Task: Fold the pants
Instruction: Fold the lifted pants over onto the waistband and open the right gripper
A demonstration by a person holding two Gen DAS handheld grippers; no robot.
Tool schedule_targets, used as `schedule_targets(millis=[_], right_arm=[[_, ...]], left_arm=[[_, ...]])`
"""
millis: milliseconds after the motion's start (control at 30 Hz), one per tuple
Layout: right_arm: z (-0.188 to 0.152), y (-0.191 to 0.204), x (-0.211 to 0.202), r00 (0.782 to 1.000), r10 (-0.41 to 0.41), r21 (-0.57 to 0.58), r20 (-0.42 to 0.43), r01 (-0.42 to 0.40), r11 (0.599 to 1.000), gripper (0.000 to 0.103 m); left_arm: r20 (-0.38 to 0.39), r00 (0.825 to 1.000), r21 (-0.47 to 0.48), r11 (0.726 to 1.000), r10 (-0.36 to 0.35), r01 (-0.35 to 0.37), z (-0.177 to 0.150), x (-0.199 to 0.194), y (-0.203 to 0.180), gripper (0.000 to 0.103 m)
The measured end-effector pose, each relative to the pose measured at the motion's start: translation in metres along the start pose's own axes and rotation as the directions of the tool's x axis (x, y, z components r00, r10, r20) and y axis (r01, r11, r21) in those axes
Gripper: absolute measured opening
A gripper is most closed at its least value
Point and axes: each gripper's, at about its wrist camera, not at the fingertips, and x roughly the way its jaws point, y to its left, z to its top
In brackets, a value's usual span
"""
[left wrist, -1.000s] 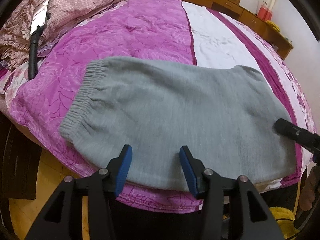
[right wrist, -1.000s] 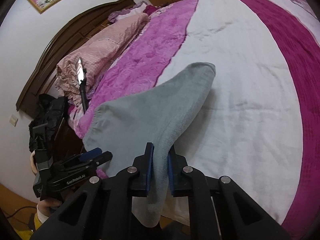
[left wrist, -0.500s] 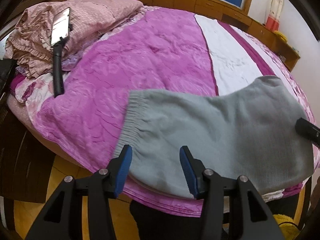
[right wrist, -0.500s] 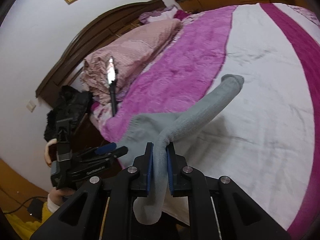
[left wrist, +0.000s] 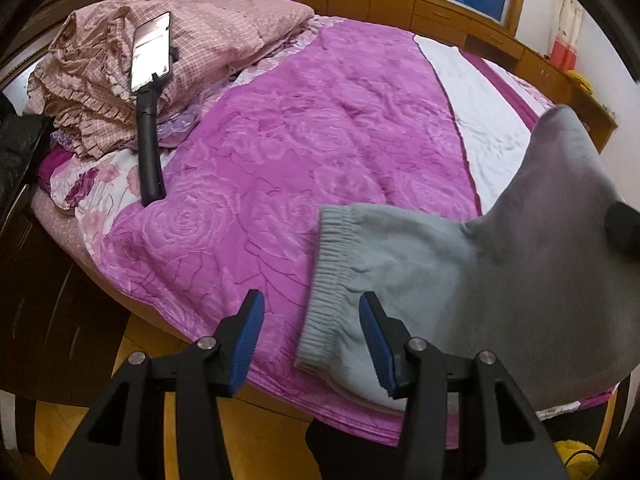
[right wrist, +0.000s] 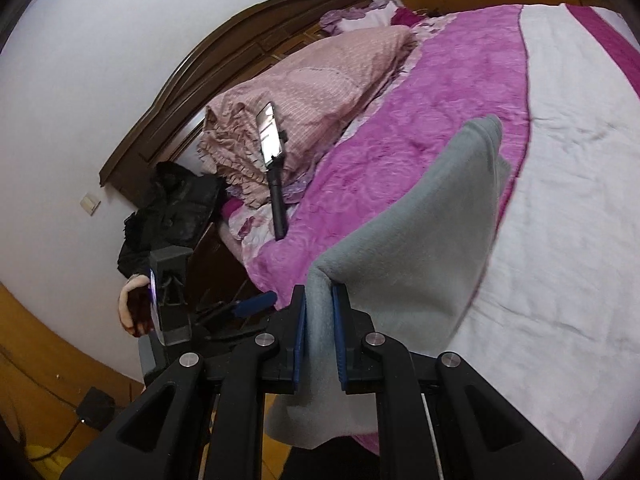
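The right gripper (right wrist: 319,334) is clamped on the grey pants (right wrist: 420,248), lifted above the bed (right wrist: 560,240). The left gripper (left wrist: 311,340) stands open, holding nothing. No writing is readable.

A home bedroom: a bed (left wrist: 328,128) with magenta blanket, pillows (left wrist: 224,36) and carved wooden headboard (right wrist: 224,76)

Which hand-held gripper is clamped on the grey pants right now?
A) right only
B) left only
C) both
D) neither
A: in the right wrist view the right hand-held gripper has its blue pads pressed on a fold of the grey pants, while in the left wrist view the left hand-held gripper stands open over the elastic waistband, its pads apart and gripping nothing.
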Motion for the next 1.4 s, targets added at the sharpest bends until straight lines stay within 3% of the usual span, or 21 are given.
schedule_targets(millis=[467,733,833,967,1133,1400], right_arm=[[0.010,0.021,0.093,0.990,0.072,0.007,-0.123,-0.072,0.997,0.005],[0.002,0.024,0.139,0.984,0.047,-0.019,-0.174,-0.051,0.998,0.006],[-0.002,0.026,0.151,0.980,0.032,-0.041,-0.197,-0.041,0.998,0.011],[-0.003,0.030,0.144,0.981,0.042,-0.070,-0.188,-0.056,0.996,0.016],[0.001,0.029,0.114,0.993,-0.029,-0.116,-0.112,0.015,0.993,0.028],[-0.008,-0.020,0.064,0.985,-0.148,-0.004,-0.088,0.149,0.989,0.035]], left_arm=[[-0.016,0.999,-0.105,0.994,0.028,-0.030,-0.009,0.010,0.046,0.052],[-0.025,0.999,-0.121,0.991,0.048,-0.050,-0.014,0.013,0.060,0.052],[-0.029,0.998,-0.126,0.991,0.051,-0.054,-0.014,0.014,0.063,0.052],[-0.024,0.998,-0.120,0.991,0.055,-0.058,-0.015,0.013,0.065,0.052],[-0.007,0.999,-0.099,0.994,0.048,-0.049,-0.012,0.006,0.062,0.052],[0.010,0.998,-0.047,0.997,-0.066,0.066,0.000,-0.008,0.039,0.052]])
